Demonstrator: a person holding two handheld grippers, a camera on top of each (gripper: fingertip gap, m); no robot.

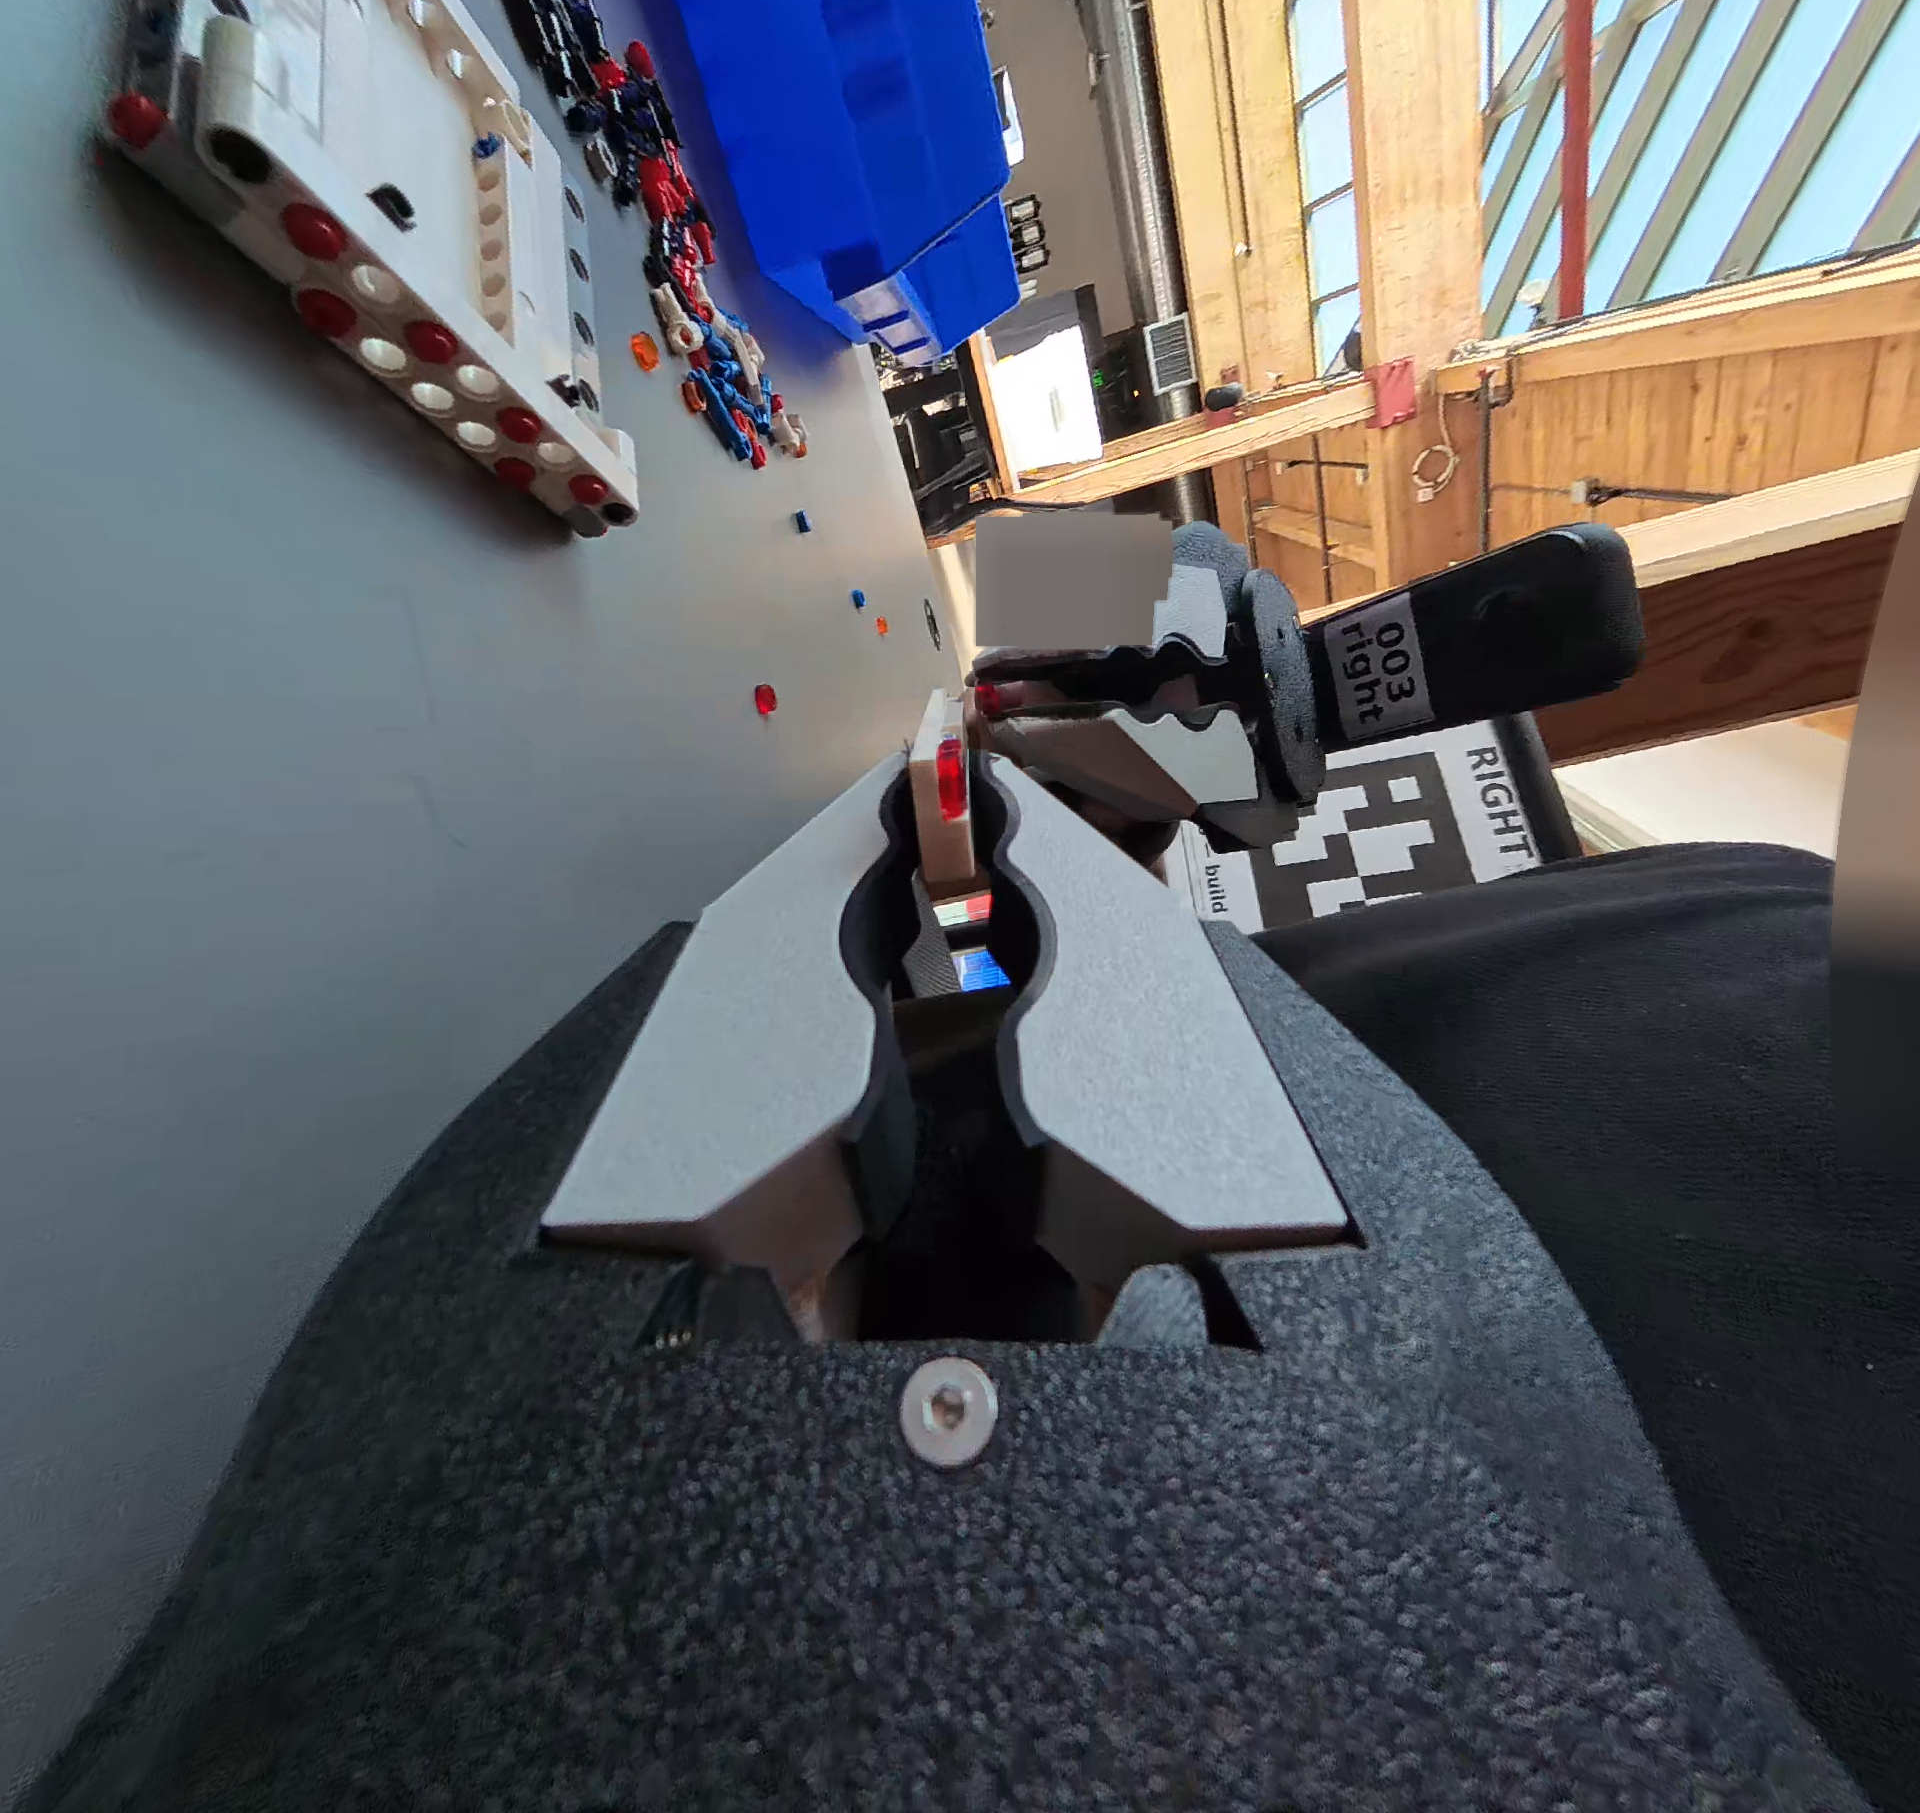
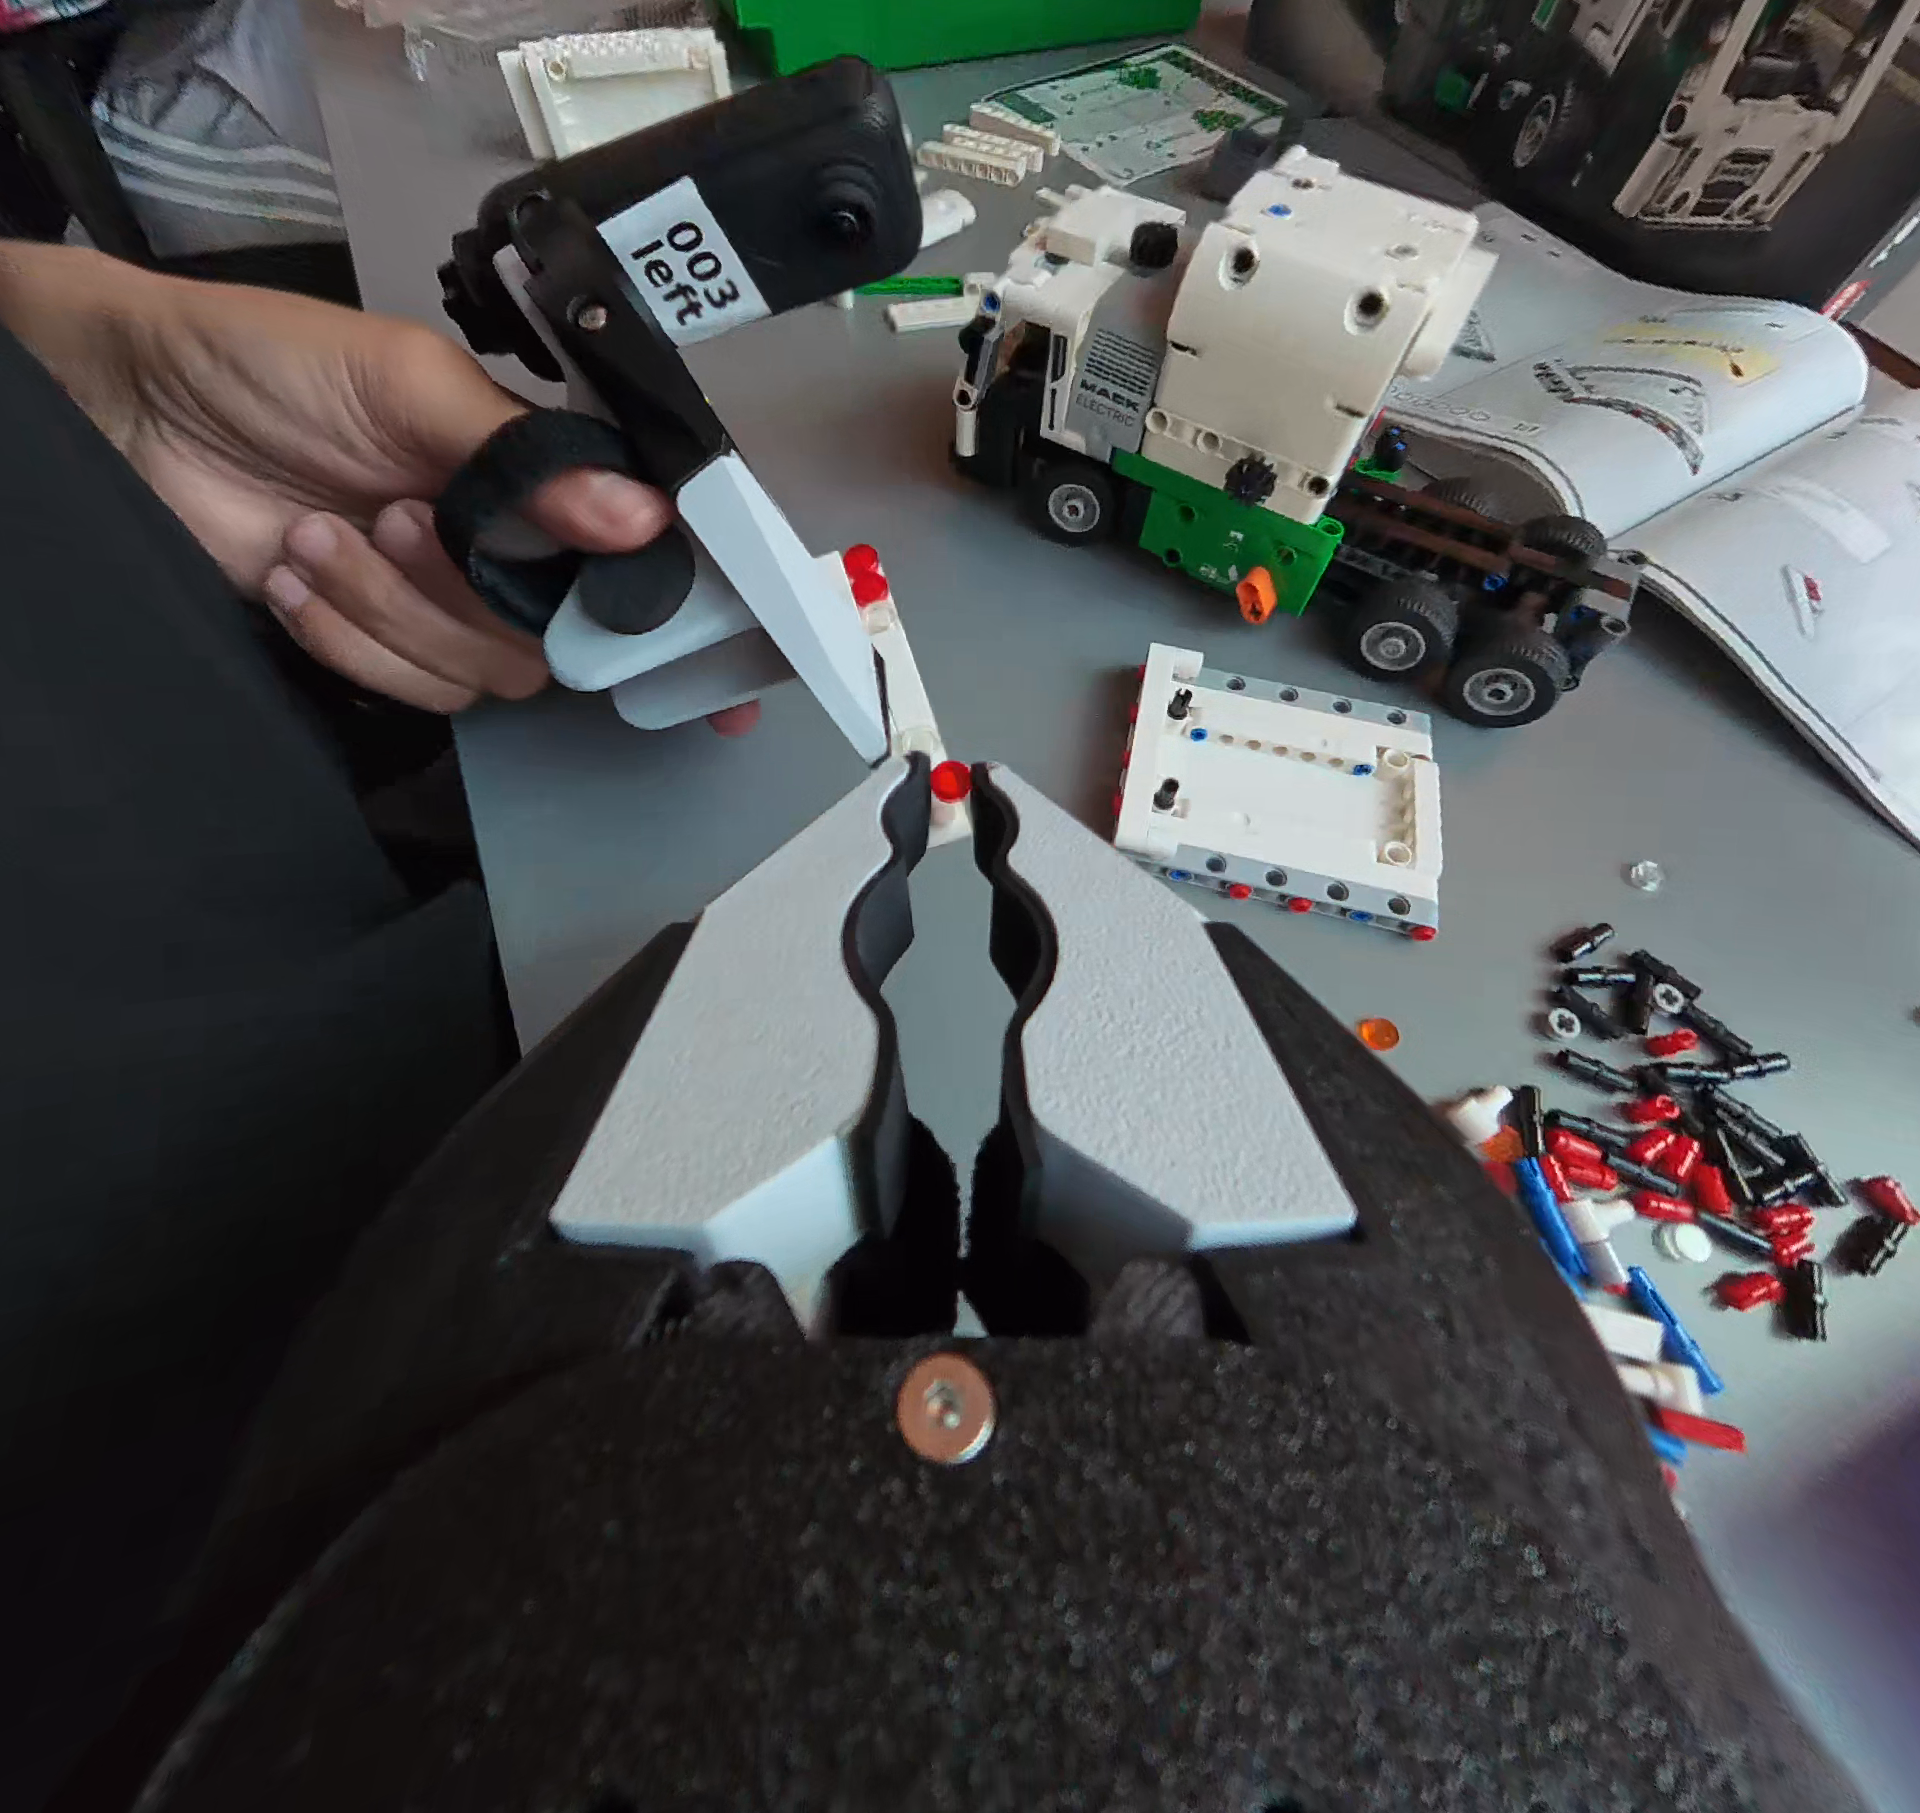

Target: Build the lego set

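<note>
Left gripper (image 1: 943, 797) clamps a white studded plate (image 1: 943, 828) between its pads, held above the grey table (image 1: 312, 828). Right gripper (image 2: 951, 787) pinches a red round stud (image 2: 950, 782) at its fingertips, right against the plate's near end (image 2: 914, 714). White panel assembly (image 2: 1288, 807) lies right of the right gripper.

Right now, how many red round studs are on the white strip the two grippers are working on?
3: two side by side at the white strip's far end, one at the near end between the right gripper's fingers. Others may be hidden.
</note>
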